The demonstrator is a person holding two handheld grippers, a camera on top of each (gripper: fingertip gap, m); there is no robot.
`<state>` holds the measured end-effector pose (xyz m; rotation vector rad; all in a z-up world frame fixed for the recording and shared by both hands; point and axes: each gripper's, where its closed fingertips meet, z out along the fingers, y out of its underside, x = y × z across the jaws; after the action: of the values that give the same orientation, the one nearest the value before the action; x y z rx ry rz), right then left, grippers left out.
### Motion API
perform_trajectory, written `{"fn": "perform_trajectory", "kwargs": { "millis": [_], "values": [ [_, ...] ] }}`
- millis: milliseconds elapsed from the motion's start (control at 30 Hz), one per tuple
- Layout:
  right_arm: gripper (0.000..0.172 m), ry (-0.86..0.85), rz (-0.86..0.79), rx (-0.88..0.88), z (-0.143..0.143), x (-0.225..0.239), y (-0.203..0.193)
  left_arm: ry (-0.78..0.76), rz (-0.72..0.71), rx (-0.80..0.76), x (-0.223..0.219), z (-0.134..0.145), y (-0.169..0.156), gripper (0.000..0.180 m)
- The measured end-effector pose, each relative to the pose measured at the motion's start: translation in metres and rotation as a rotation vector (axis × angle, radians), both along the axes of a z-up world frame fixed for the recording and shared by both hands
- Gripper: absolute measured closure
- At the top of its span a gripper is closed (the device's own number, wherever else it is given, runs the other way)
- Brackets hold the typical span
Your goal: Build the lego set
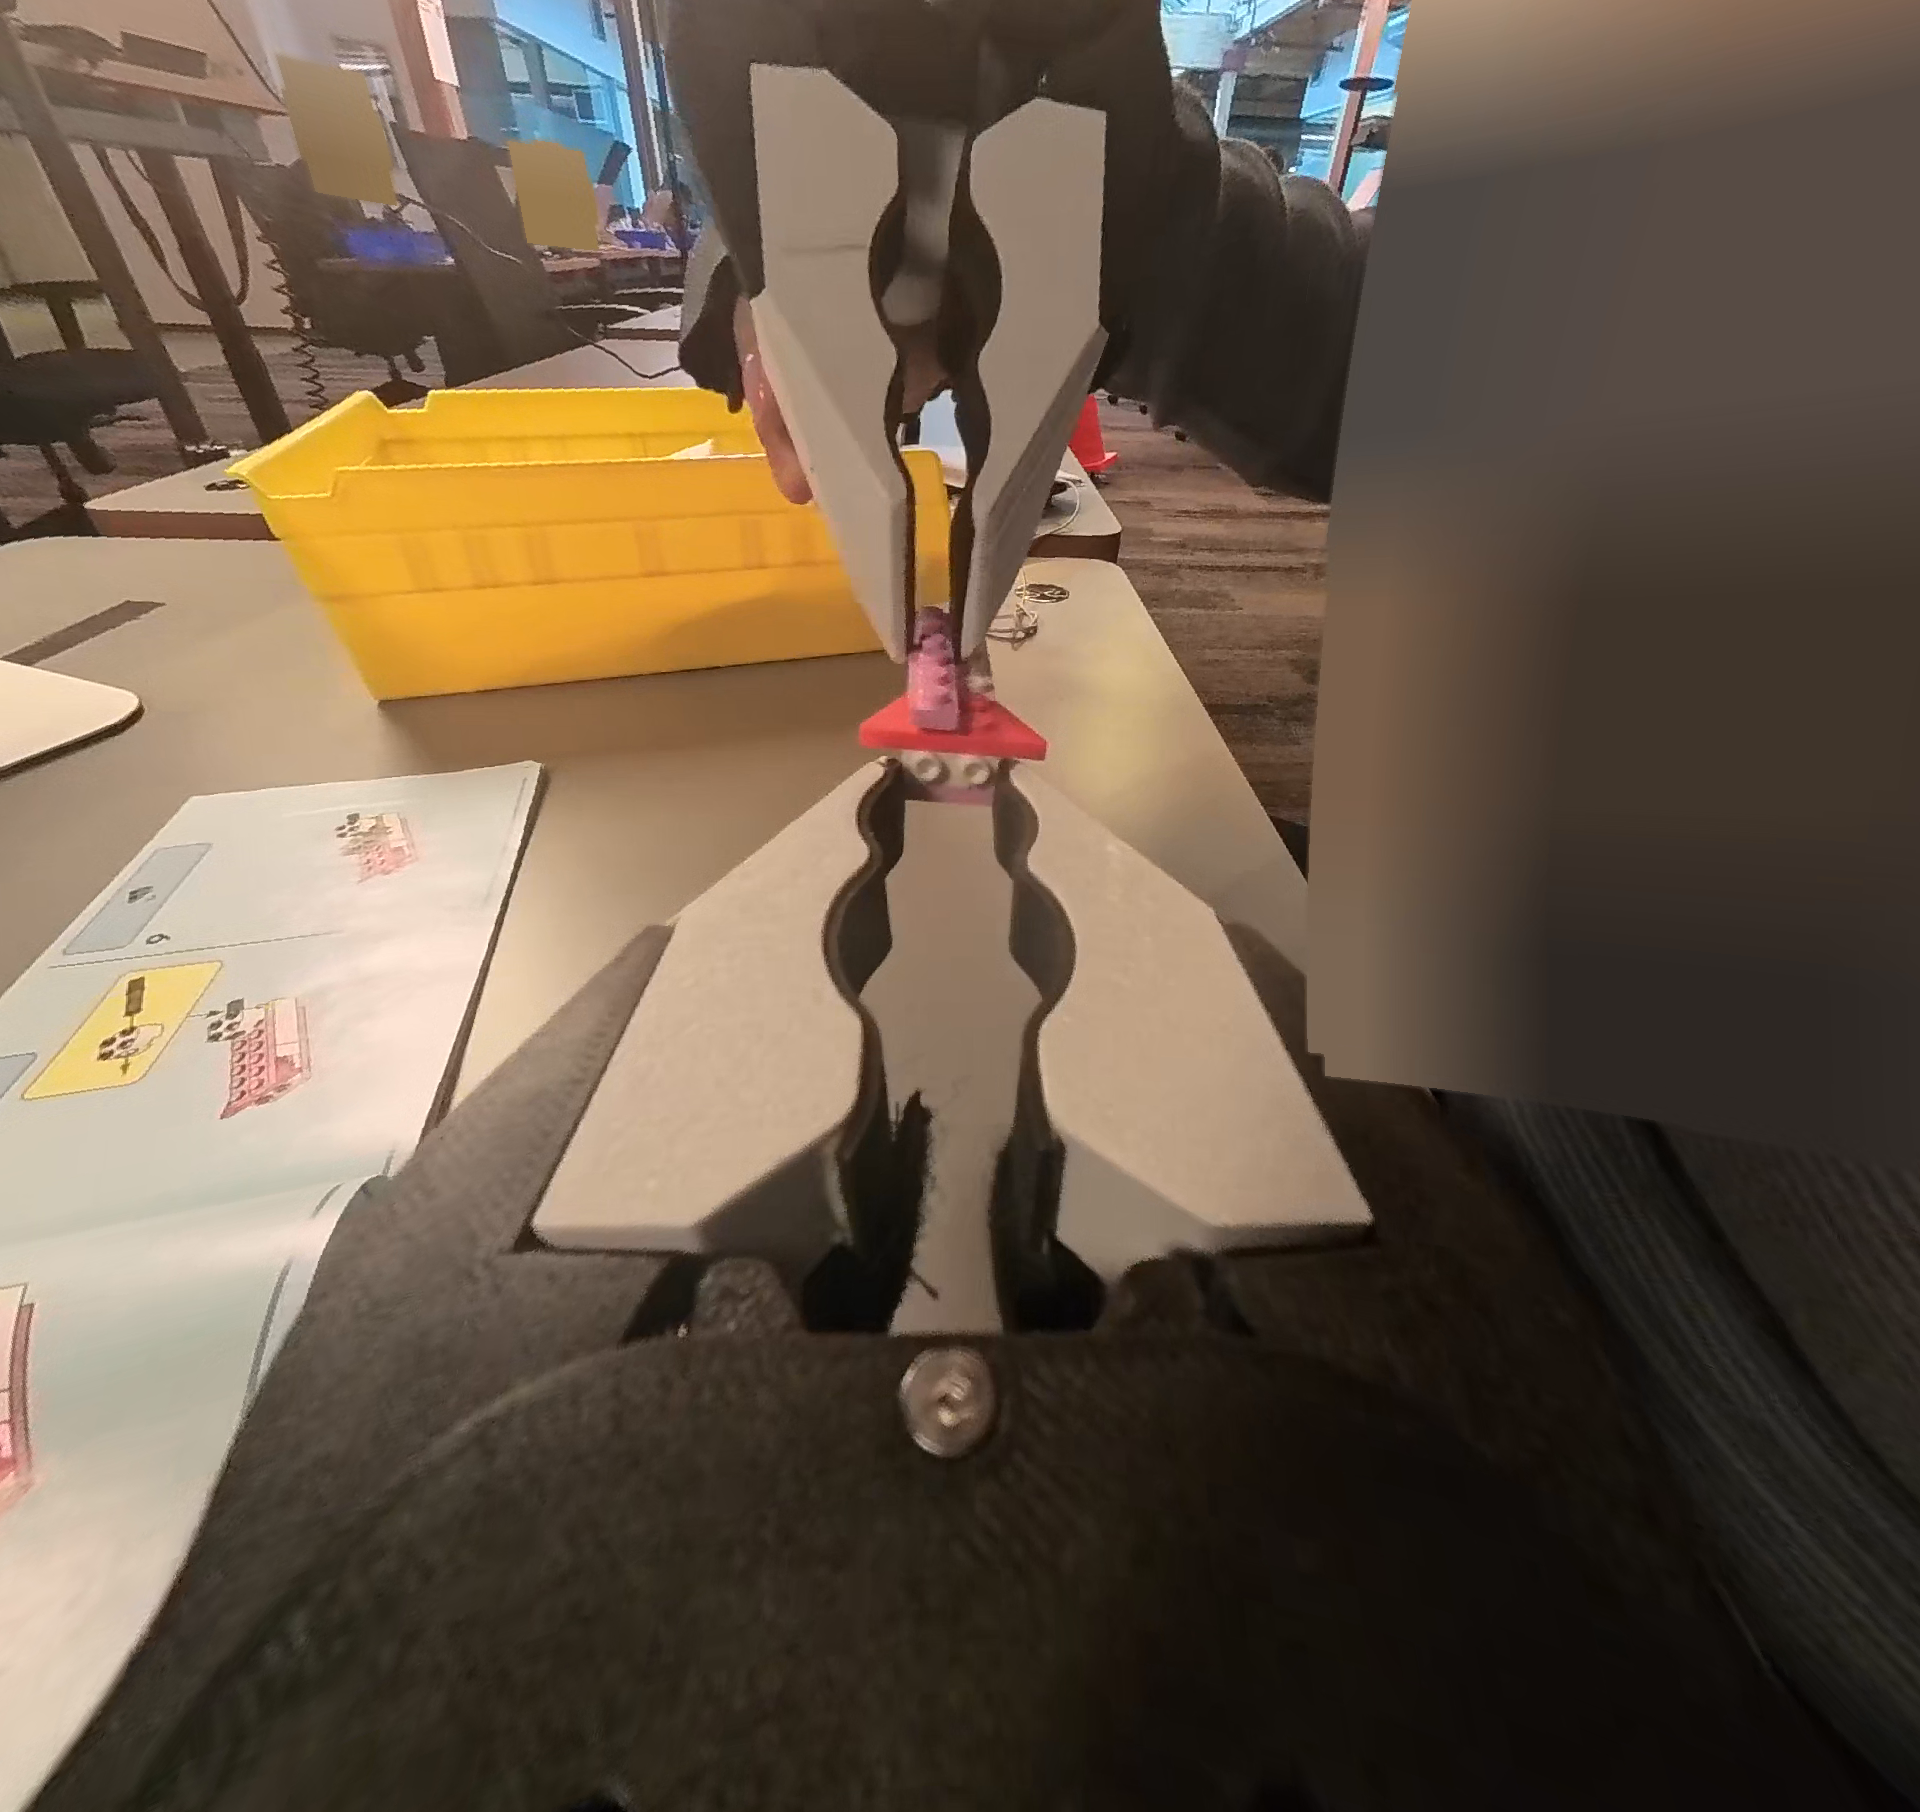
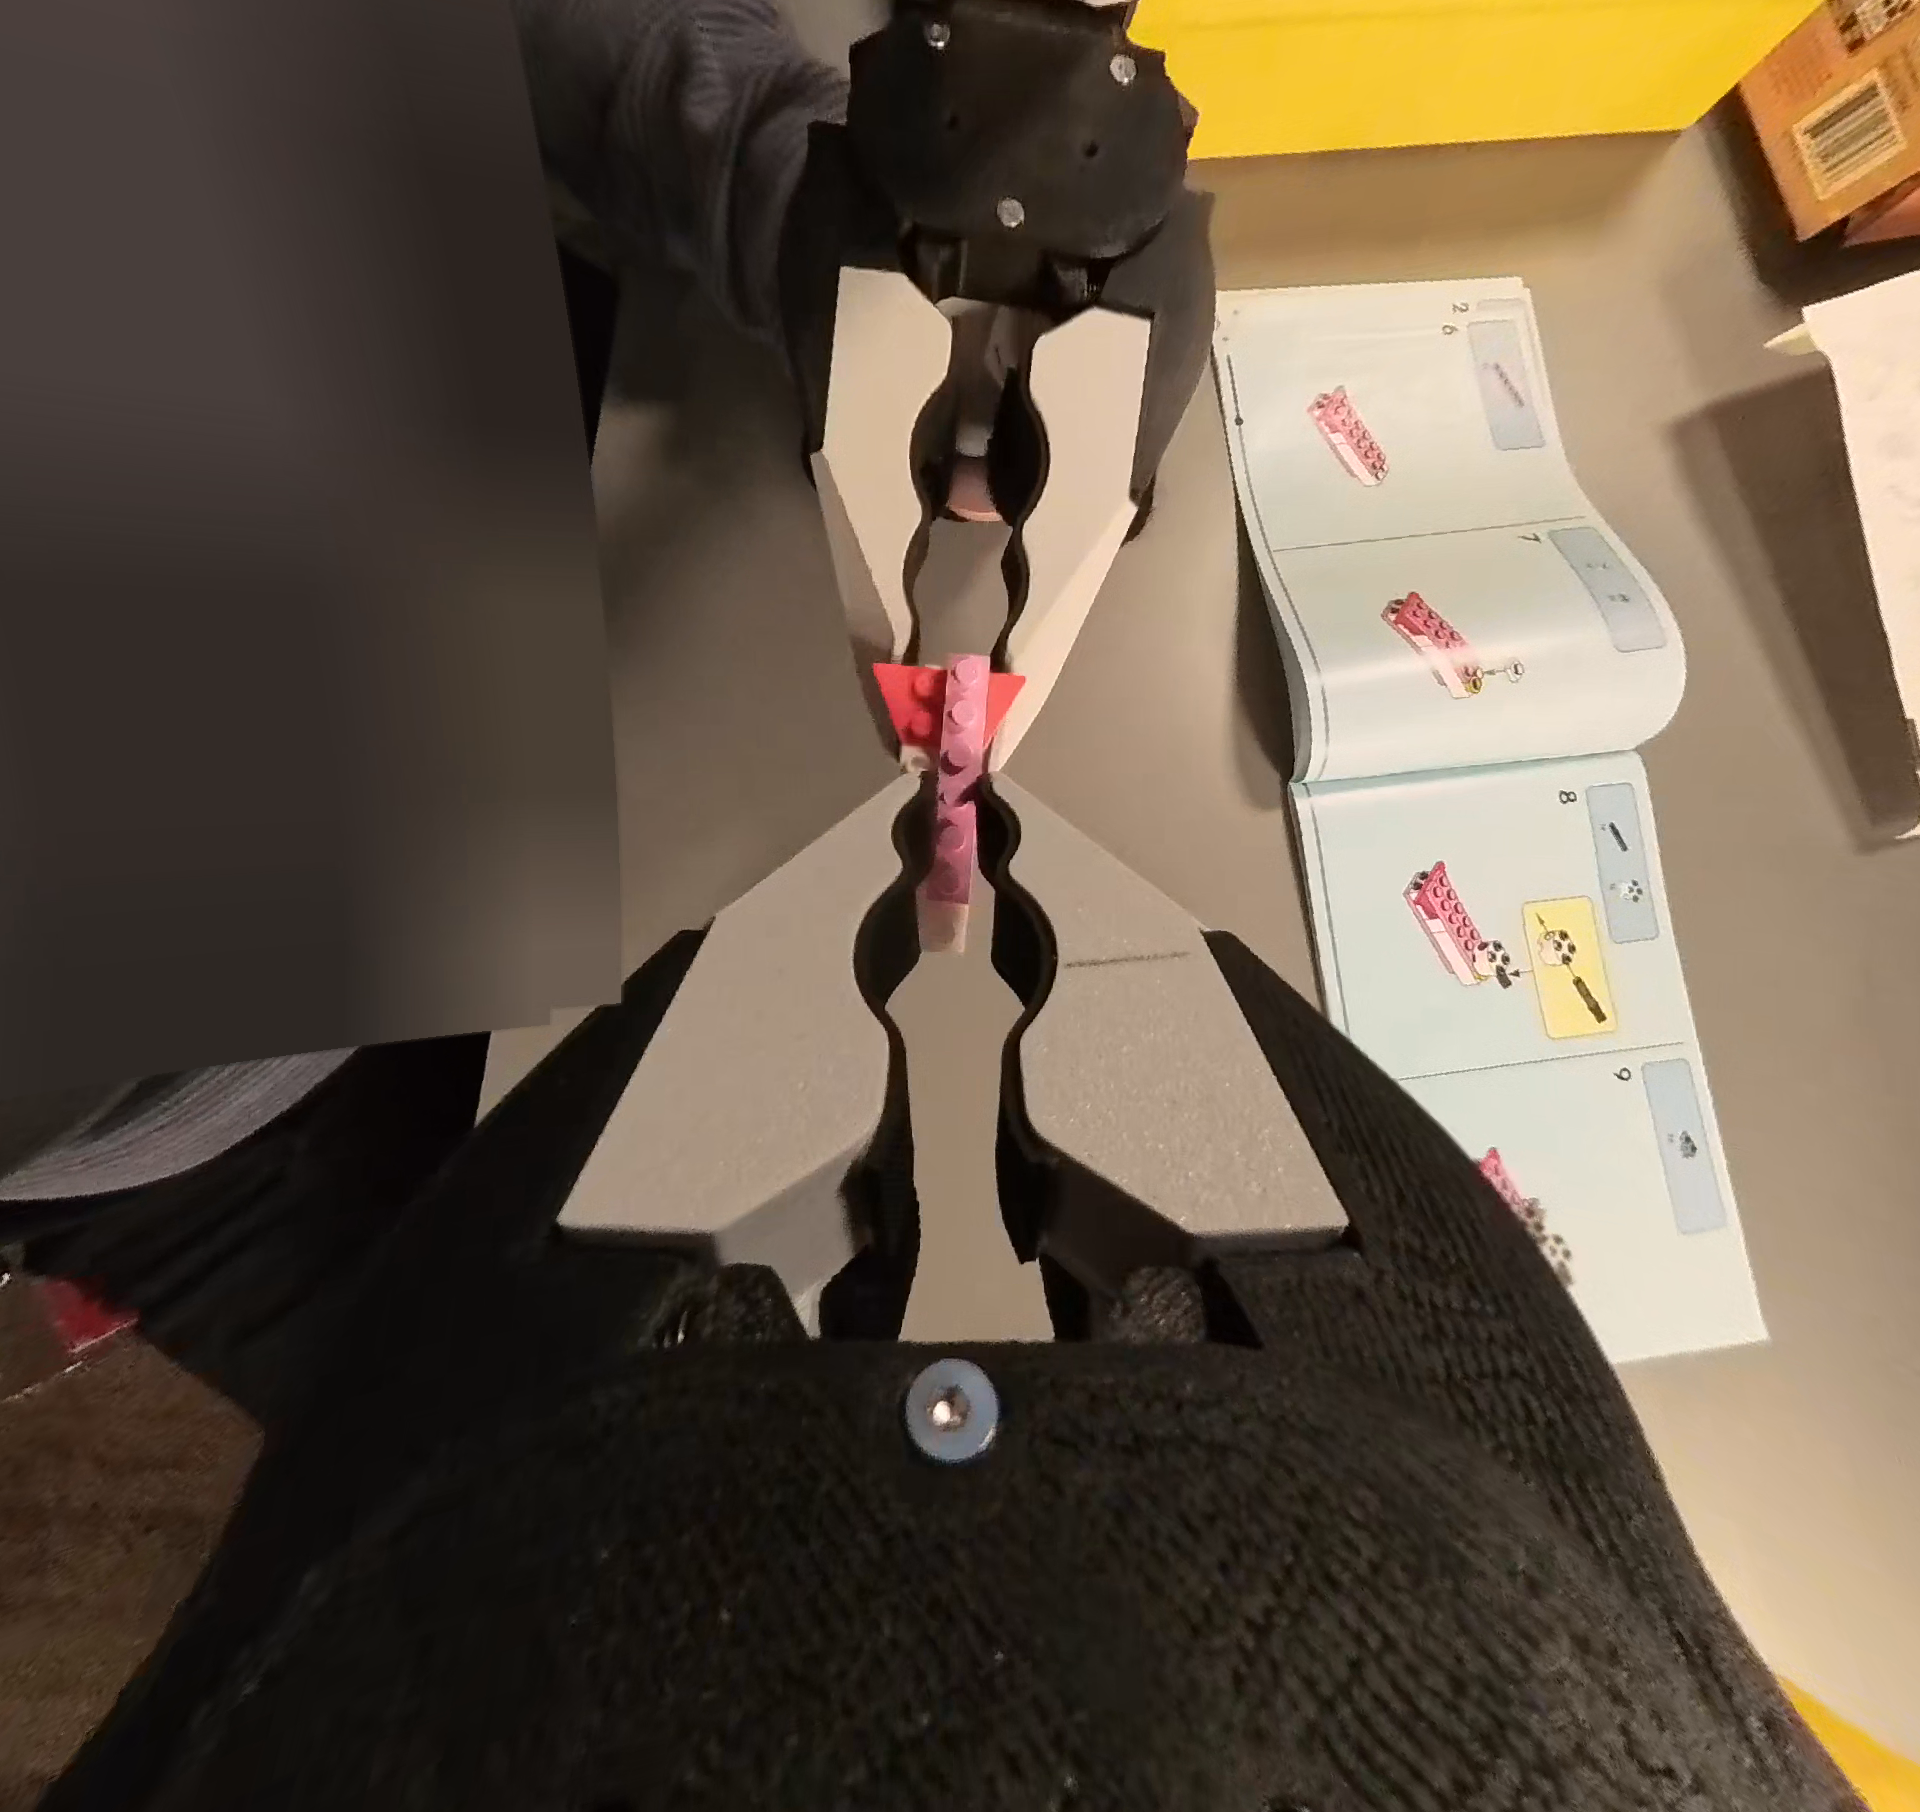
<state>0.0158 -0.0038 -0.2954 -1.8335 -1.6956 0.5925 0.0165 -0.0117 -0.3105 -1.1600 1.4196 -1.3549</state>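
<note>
Brick assembly: a small toy-brick build with a red wedge plate on a white and pink studded base, held in the air above the grey bench.
Pink plate: a long, narrow pink studded plate lying across the red wedge plate, its far end over the red studs.
Left tongs: narrowly open, pads pressed on both sides of the white and pink base just under the red plate.
Right tongs: almost shut, pinching the long pink plate by its sides; they meet the left tongs tip to tip.
Instruction booklet: pale blue, open on the bench beside the tongs, showing numbered building steps with drawings of a pink brick model.
Yellow bin: plastic, on the bench behind the tongs.
Left tongs label: a white sticker bearing printed writing on the body.
Cardboard box: brown, with barcode stickers, at the bench corner.
</note>
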Motion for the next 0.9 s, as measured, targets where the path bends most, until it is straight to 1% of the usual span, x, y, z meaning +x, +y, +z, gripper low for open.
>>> {"fn": "perform_trajectory", "kwargs": {
  "millis": [467, 667, 700, 733, 800, 867, 900],
  "values": [
    [0.166, -0.023, -0.017, -0.014, -0.003, 0.004, -0.001, 0.010, 0.007, -0.002, 0.001, -0.002, 0.001, 0.164],
    [0.159, 0.004, -0.020, -0.010, -0.002, 0.003, -0.001, 0.001, 0.016, -0.006, 0.001, -0.001, 0.003, 0.164],
    [0.156, 0.012, -0.028, -0.001, -0.002, 0.003, 0.000, 0.000, 0.017, -0.009, 0.000, 0.000, 0.003, 0.164],
    [0.150, 0.018, -0.041, 0.018, 0.000, 0.003, 0.002, -0.003, 0.020, -0.011, 0.000, 0.000, 0.004, 0.164],
    [0.132, 0.050, -0.069, 0.086, 0.007, 0.003, 0.007, -0.006, 0.029, -0.019, 0.000, 0.001, 0.006, 0.164],
    [0.121, 0.087, -0.084, 0.219, 0.016, 0.000, 0.011, 0.001, 0.049, -0.034, 0.000, 0.000, 0.010, 0.164],
    [0.115, 0.090, -0.092, 0.337, 0.018, -0.002, 0.014, 0.004, 0.057, -0.043, 0.000, 0.000, 0.012, 0.164]
  ]
}}
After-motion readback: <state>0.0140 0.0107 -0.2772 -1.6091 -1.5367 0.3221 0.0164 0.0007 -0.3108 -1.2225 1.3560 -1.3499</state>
